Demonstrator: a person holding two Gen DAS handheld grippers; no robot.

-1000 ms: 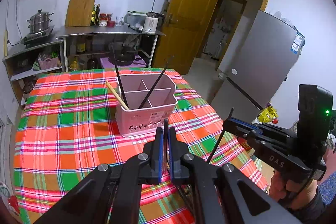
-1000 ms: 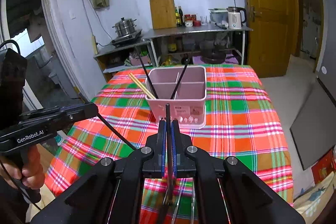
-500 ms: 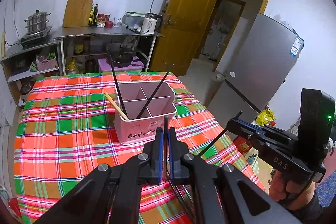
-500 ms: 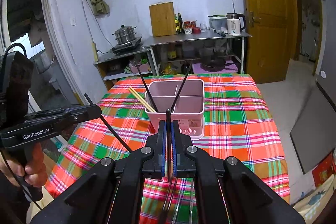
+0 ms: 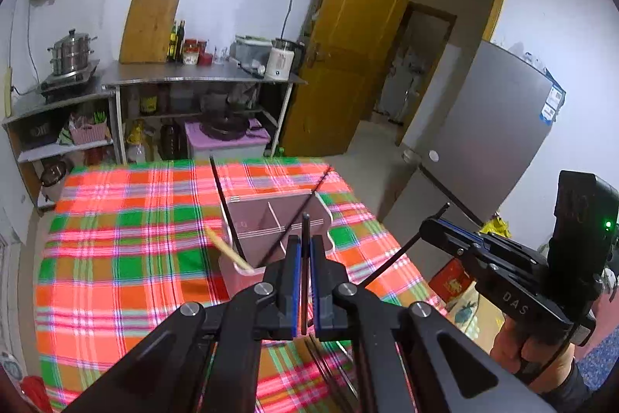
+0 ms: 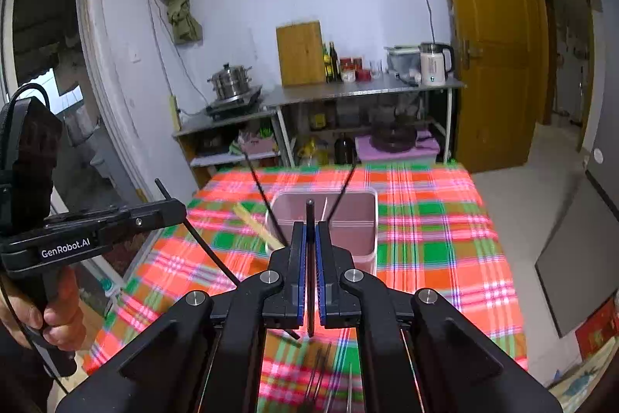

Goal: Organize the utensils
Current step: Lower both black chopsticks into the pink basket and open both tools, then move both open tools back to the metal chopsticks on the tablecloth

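A pink utensil caddy (image 5: 271, 227) (image 6: 348, 219) stands mid-table on the plaid cloth. It holds two black chopsticks (image 5: 222, 196) and wooden chopsticks (image 5: 228, 252). My left gripper (image 5: 305, 250) is shut on a black chopstick (image 5: 305, 231), raised above the table near the caddy; it shows at the left of the right wrist view (image 6: 166, 211). My right gripper (image 6: 309, 250) is shut on a black chopstick (image 6: 310, 219), also raised; it shows at the right of the left wrist view (image 5: 429, 227). More utensils (image 6: 329, 374) lie on the cloth below the grippers.
The table with the plaid cloth (image 5: 116, 258) (image 6: 445, 239) ends near a grey fridge (image 5: 483, 142) on the right. Steel shelves (image 5: 193, 80) with a steamer pot, cutting board and kettle stand behind. A yellow door (image 5: 348, 45) is open at the back.
Both grippers have risen and pulled back from the table with their chopsticks; the caddy now looks smaller and lower in both views.
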